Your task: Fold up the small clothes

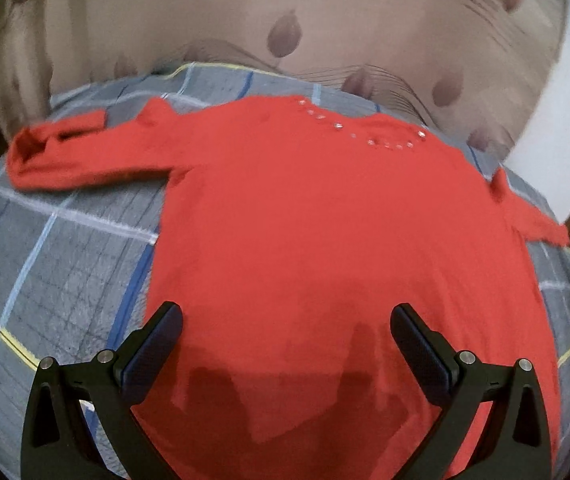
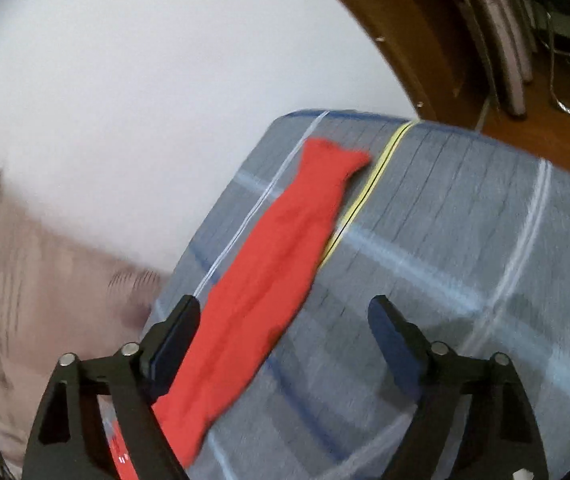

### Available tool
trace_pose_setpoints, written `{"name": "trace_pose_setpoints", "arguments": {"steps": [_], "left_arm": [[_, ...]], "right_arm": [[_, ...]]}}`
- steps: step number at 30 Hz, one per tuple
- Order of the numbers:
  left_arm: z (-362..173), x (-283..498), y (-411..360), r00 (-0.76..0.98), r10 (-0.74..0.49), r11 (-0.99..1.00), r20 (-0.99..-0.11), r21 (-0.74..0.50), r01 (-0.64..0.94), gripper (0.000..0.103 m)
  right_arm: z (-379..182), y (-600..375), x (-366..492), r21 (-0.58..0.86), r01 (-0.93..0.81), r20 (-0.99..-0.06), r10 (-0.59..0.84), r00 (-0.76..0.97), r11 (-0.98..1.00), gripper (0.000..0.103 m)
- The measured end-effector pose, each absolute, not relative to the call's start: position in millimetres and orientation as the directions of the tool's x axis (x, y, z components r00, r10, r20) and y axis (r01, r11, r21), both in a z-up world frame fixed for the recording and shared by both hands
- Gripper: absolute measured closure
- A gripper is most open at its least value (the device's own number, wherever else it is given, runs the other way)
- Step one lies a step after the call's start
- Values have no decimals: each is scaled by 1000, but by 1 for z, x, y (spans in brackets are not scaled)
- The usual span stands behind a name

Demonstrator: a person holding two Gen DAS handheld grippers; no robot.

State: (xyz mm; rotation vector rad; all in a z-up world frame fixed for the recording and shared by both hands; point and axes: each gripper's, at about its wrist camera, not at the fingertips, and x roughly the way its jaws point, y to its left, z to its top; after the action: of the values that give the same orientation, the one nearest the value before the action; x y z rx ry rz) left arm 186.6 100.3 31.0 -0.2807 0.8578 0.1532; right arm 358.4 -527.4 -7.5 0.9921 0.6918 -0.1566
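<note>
With the red sweater (image 1: 325, 220) spread flat on the bed (image 1: 65, 264), both our left gripper (image 1: 287, 332) and right gripper (image 2: 285, 320) gape empty (nothing folded yet), so next we pinch the right sleeve (image 2: 269, 272)

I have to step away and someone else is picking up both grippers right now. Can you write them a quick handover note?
Left gripper: jaws open, empty, over the lower body of the red sweater.
Right gripper: jaws open, empty, over one sleeve, which stretches out toward the bed's corner.
The sweater lies spread on the plaid bedsheet, beaded neckline at the far end by the pillow. The other sleeve is out to the side, its cuff end doubled back.
Done: garment laid out.
Left: all folds; probably sleeves in first, then the body.
</note>
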Motion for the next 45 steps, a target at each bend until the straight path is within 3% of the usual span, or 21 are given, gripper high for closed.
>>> {"name": "trace_pose_setpoints", "arguments": {"steps": [4, 15, 16, 20, 23, 28, 37, 40, 45], "left_arm": [[33, 186, 103, 651, 23, 943, -759, -200, -267, 0], [31, 192, 101, 635, 38, 949, -771, -171, -264, 0], [31, 191, 101, 635, 37, 949, -771, -171, -264, 0], [30, 191, 103, 635, 37, 949, -771, -172, -264, 0], [30, 191, 102, 636, 37, 949, -771, -173, -264, 0], [29, 193, 103, 640, 31, 947, -768, -183, -265, 0], [30, 189, 113, 669, -5, 924, -743, -259, -281, 0], [31, 185, 122, 688, -39, 906, -725, -316, -282, 0], [43, 175, 143, 707, -37, 895, -706, -339, -292, 0]], "right_arm": [[-15, -549, 379, 712, 442, -610, 169, 774, 546, 27], [-18, -563, 416, 693, 410, -609, 178, 773, 592, 29], [-19, -565, 418, 688, 415, -615, 176, 768, 595, 36], [-29, -573, 426, 674, 458, -661, 196, 725, 580, 88], [-34, -578, 423, 693, 464, -653, 208, 728, 552, 95], [-10, -561, 405, 759, 358, -535, 209, 818, 543, 96], [75, -391, 395, 812, 33, -365, 464, 807, 582, 96], [88, -299, 394, 821, -64, -339, 575, 745, 568, 96], [80, -139, 388, 793, -178, -377, 699, 608, 582, 96]]}}
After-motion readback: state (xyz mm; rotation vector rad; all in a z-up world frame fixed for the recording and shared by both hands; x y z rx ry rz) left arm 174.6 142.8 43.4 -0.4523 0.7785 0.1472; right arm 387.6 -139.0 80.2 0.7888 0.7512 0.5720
